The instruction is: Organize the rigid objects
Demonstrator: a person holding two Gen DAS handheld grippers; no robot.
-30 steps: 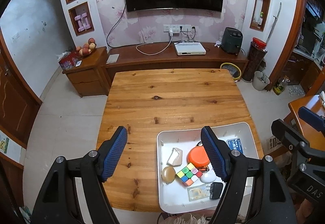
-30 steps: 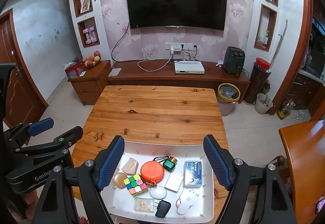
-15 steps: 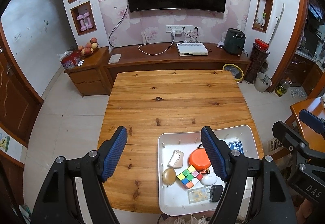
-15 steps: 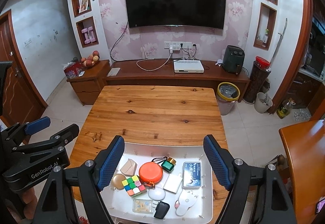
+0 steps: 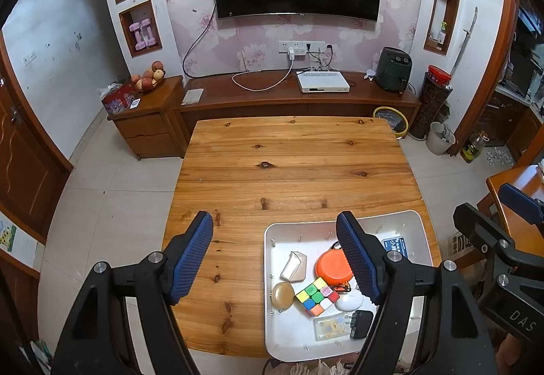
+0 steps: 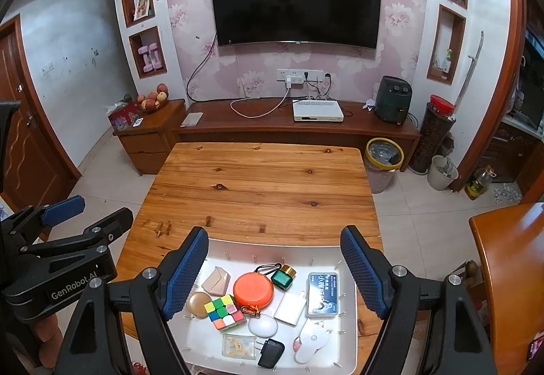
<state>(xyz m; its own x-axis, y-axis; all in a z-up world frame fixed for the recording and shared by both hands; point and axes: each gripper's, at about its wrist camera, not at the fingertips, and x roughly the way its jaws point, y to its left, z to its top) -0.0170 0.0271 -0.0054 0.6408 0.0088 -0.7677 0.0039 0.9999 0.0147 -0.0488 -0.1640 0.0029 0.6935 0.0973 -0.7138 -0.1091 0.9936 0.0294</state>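
A white tray (image 6: 350, 341) sits at the near right of the wooden table (image 6: 258, 184). It holds several small items: an orange round case (image 6: 253, 290), a colour cube (image 6: 224, 311), a blue-labelled box (image 6: 322, 294), a white mouse (image 6: 311, 342), a black plug (image 6: 271, 353). The tray (image 5: 272, 334) and cube (image 5: 317, 296) also show in the left wrist view. My right gripper (image 6: 274, 267) is open and empty above the tray. My left gripper (image 5: 277, 254) is open and empty above the tray's left edge.
A TV cabinet (image 6: 292, 126) with a white set-top box (image 6: 318, 111) stands beyond the table. A yellow-rimmed bin (image 6: 384, 159) stands at the far right corner. Another wooden table (image 6: 506, 273) is at the right.
Both grippers have drawn back and tilted up slightly, so the table and tray sit a little lower in both views. Nothing was grasped.
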